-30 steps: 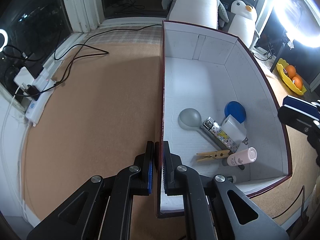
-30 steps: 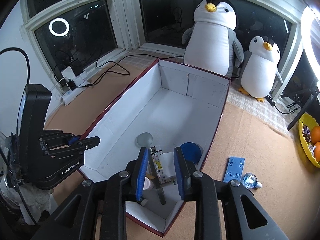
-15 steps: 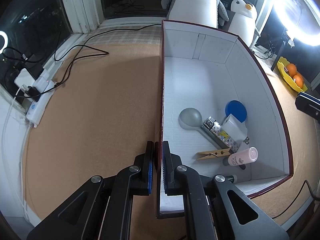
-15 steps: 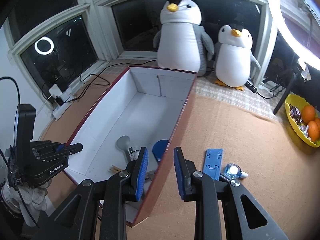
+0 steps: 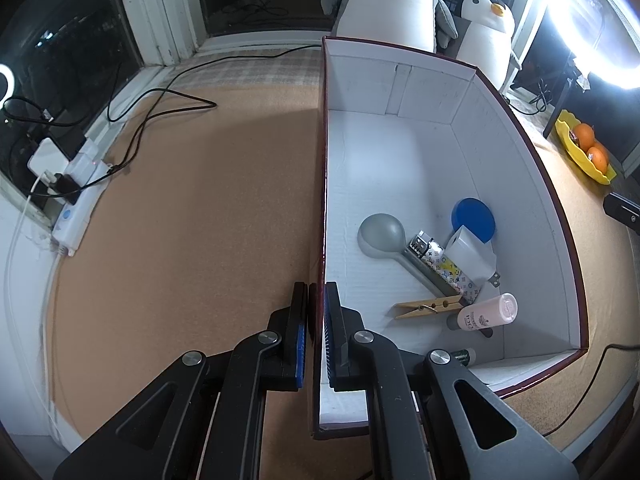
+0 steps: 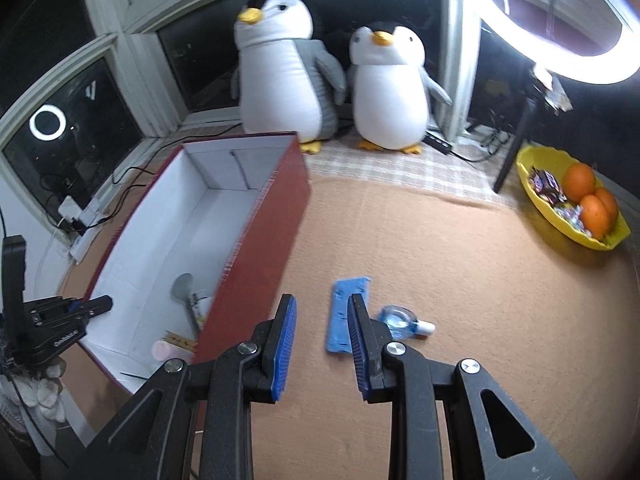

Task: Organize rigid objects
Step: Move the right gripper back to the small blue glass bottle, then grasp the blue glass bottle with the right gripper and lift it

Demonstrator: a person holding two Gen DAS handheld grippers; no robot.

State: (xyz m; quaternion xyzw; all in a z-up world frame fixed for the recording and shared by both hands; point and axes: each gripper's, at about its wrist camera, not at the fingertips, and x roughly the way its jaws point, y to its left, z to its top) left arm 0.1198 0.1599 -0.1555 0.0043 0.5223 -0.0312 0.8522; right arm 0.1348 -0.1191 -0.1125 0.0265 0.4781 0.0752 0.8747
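A red box with a white inside (image 5: 324, 168) (image 6: 272, 240) stands on the brown mat. It holds a grey spoon (image 5: 380, 234), a patterned lighter (image 5: 448, 270), a white charger (image 5: 470, 256), a blue lid (image 5: 474, 218), a wooden clothespin (image 5: 426, 306) and a pink bottle (image 5: 486, 316). My left gripper (image 5: 316, 336) is shut on the box's left wall near its front corner. My right gripper (image 6: 320, 340) is open and empty above the mat, right of the box. A blue plastic piece (image 6: 344, 312) and a small clear blue bottle (image 6: 400, 320) lie just beyond its right finger.
Two plush penguins (image 6: 288, 68) stand behind the box. A yellow bowl of oranges (image 6: 572, 204) sits at the far right. A power strip and cables (image 5: 76, 196) lie along the left edge. A ring light (image 6: 552, 20) glares at the upper right.
My right gripper has swung right, from above the box's inside to over the mat by the blue piece and small bottle. The left gripper keeps its hold on the box wall.
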